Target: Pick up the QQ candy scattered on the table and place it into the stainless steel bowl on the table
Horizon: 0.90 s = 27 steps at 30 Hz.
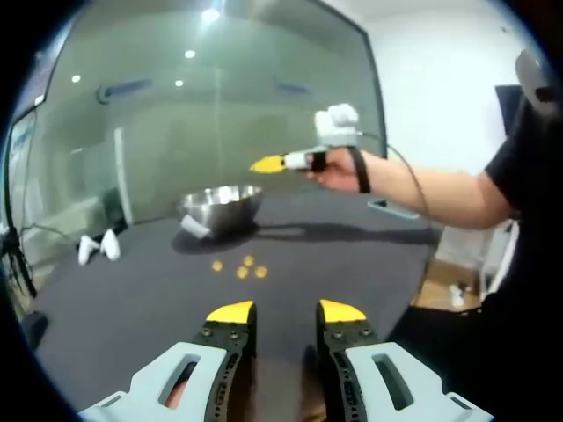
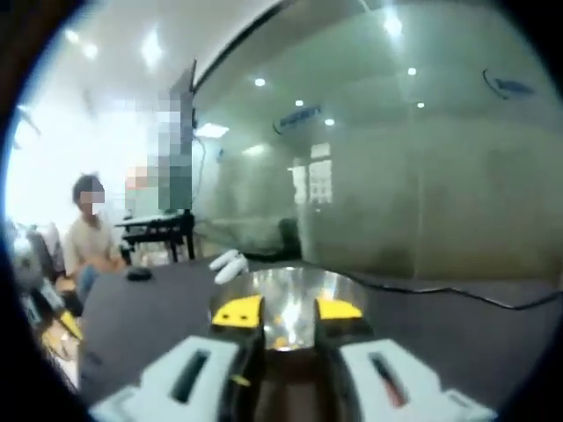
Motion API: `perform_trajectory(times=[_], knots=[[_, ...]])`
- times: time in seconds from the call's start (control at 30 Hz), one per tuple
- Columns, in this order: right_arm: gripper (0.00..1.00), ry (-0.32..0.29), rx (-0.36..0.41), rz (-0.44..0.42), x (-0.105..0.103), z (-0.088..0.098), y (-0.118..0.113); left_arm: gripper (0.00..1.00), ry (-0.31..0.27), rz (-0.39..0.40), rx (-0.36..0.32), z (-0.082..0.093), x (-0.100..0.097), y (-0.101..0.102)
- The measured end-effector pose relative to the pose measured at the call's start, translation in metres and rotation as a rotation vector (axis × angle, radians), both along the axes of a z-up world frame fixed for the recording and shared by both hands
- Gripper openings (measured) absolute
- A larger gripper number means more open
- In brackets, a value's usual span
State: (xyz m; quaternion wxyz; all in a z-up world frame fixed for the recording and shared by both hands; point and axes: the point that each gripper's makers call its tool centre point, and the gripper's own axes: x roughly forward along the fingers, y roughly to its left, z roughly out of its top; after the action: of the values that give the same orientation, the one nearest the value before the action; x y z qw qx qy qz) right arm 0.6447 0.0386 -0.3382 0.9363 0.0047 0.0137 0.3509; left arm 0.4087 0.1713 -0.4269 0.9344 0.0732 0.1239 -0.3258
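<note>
The stainless steel bowl (image 1: 221, 207) stands on the dark worktop (image 1: 132, 299), a smooth, mirror-bright round vessel with flaring walls. Just on the near side of the bowl, as the left gripper view has it, lie four QQ candies (image 1: 239, 266), small, rounded and yellow-orange, close together but apart from the bowl's foot. They lie straight ahead of the left gripper (image 1: 286, 311), well apart from its yellow-tipped fingers (image 1: 230, 311), which stand parted with nothing between them. Being near-round, the candies show no long axis to align to.

The right gripper (image 2: 288, 309) hangs over the bowl (image 2: 347, 286), its rim showing beyond both fingertips; yellow glints in the polished floor appear to be candies or reflections, which cannot be told. Its fingers stand apart and seem empty. In the left gripper view it (image 1: 266, 163) is held in a person's hand (image 1: 339, 171) above the bowl's right rim.

Judged from this, the left gripper is better placed for the candies on the worktop. Two white objects (image 1: 97, 247) lie left of the bowl.
</note>
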Motion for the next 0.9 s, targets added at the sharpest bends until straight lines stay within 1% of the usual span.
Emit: perform_trajectory(times=[0.2, 0.27, 0.33, 0.37, 0.4, 0.43, 0.47, 0.5, 0.57, 0.6, 0.67, 0.73, 0.8, 0.9], knots=[[0.22, 0.008, 0.050, 0.014, -0.029, -0.002, -0.019, 0.29, -0.006, -0.005, 0.000, 0.001, 0.001, 0.001], [0.22, 0.015, 0.059, 0.008, -0.037, -0.006, -0.026, 0.29, -0.012, -0.012, 0.001, 0.002, 0.001, 0.000], [0.22, 0.022, 0.075, 0.017, -0.052, -0.012, -0.030, 0.29, -0.014, -0.016, 0.004, 0.002, 0.000, 0.000], [0.22, 0.031, 0.066, 0.028, -0.058, -0.018, -0.031, 0.29, -0.014, -0.015, 0.004, 0.002, 0.001, -0.001], [0.23, 0.030, 0.032, 0.062, -0.068, -0.025, -0.030, 0.29, -0.013, -0.014, 0.005, 0.002, 0.001, -0.001], [0.23, 0.006, -0.001, 0.079, -0.075, -0.028, -0.030, 0.29, -0.013, -0.014, 0.005, 0.001, 0.001, -0.001], [0.23, 0.001, -0.026, 0.087, -0.082, -0.034, -0.031, 0.29, -0.013, -0.014, 0.005, 0.001, 0.001, -0.001], [0.23, 0.017, -0.021, 0.096, -0.089, -0.039, -0.031, 0.29, -0.013, -0.013, 0.005, 0.001, 0.001, 0.000], [0.23, 0.064, -0.020, 0.154, -0.107, -0.052, -0.027, 0.29, -0.012, -0.011, 0.002, 0.000, 0.001, 0.000], [0.23, 0.071, -0.035, 0.161, -0.112, -0.057, -0.027, 0.29, -0.011, -0.011, 0.001, -0.001, 0.001, 0.000], [0.23, 0.064, -0.073, 0.169, -0.120, -0.065, -0.029, 0.29, -0.019, -0.018, 0.004, 0.000, 0.001, -0.001], [0.21, 0.063, -0.089, 0.197, -0.127, -0.069, -0.028, 0.29, -0.026, -0.030, 0.001, 0.002, 0.000, -0.004], [0.21, 0.064, -0.091, 0.203, -0.130, -0.071, -0.028, 0.29, -0.031, -0.033, 0.008, 0.003, 0.000, -0.006], [0.21, 0.083, -0.082, 0.210, -0.128, -0.076, -0.030, 0.29, -0.032, -0.032, 0.008, 0.004, 0.001, -0.007]])
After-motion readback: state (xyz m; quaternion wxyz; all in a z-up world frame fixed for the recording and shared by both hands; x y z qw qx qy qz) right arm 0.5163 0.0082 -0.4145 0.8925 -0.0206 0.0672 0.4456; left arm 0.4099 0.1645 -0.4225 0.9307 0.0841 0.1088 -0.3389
